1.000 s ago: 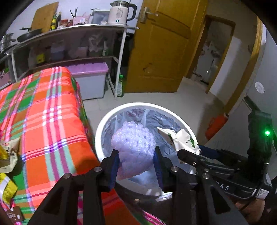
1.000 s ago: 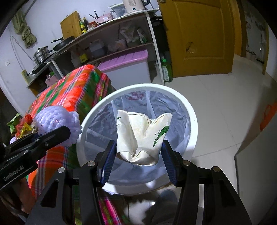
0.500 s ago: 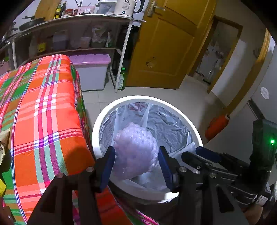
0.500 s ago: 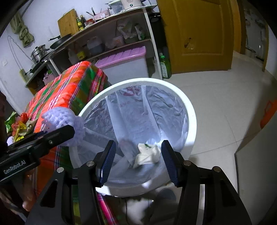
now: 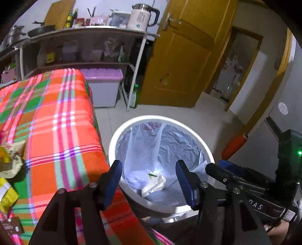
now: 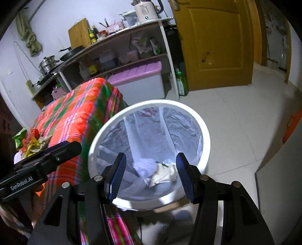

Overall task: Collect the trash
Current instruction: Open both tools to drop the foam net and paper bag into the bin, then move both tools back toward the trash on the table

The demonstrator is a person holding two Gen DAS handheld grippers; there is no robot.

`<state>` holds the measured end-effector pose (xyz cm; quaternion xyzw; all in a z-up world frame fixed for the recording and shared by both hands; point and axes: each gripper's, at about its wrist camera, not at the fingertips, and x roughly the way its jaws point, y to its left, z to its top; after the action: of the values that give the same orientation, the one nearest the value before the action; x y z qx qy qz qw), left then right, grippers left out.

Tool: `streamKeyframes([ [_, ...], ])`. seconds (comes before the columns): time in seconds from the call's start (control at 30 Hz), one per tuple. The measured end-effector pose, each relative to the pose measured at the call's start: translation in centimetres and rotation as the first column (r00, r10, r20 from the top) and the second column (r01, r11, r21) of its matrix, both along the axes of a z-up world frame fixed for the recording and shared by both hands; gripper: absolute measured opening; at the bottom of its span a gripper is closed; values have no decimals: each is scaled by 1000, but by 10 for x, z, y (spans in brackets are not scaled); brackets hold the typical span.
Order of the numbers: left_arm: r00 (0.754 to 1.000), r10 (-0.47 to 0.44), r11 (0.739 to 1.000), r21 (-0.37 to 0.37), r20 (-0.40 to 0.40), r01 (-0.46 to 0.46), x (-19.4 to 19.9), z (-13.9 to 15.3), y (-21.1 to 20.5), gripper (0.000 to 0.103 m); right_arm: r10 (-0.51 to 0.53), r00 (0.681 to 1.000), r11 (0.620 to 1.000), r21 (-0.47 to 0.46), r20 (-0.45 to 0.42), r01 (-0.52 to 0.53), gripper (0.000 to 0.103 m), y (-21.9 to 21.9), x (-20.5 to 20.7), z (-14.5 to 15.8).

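Observation:
A white bin with a clear liner stands on the floor beside the plaid-covered table. At its bottom lie a crumpled white paper and a purple foam wrap. My left gripper hovers over the bin's near rim, its jaws still opening, with nothing between them. My right gripper also hangs above the bin, open and empty; in the left wrist view it shows at the right. Several wrappers lie on the table.
A metal shelf with a kettle stands behind the table, with a purple-lidded box and a green bottle under it. A yellow door is beyond. An orange object lies on the floor to the right.
The left gripper's jaws spread and the purple foam wrap fell into the bin. The crumpled paper dropped from the right gripper into the bin. Both grippers drew back slightly.

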<state>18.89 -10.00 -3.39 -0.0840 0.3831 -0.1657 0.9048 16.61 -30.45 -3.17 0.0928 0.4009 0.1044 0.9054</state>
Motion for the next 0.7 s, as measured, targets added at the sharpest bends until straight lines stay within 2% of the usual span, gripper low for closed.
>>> streamKeyframes([
  [0.23,996,56,998,-13,73,-56,-29,22,25,58,61,997,998,-11,51,-61,56,21,-15,17],
  [0.4,988,105,994,8,112,-107,-50,33,45,58,132,988,991,-18,80,-131,58,45,-28,27],
  [0.7,971,191,980,27,144,-197,-85,38,88,58,241,969,971,-22,53,-240,61,84,-43,33],
])
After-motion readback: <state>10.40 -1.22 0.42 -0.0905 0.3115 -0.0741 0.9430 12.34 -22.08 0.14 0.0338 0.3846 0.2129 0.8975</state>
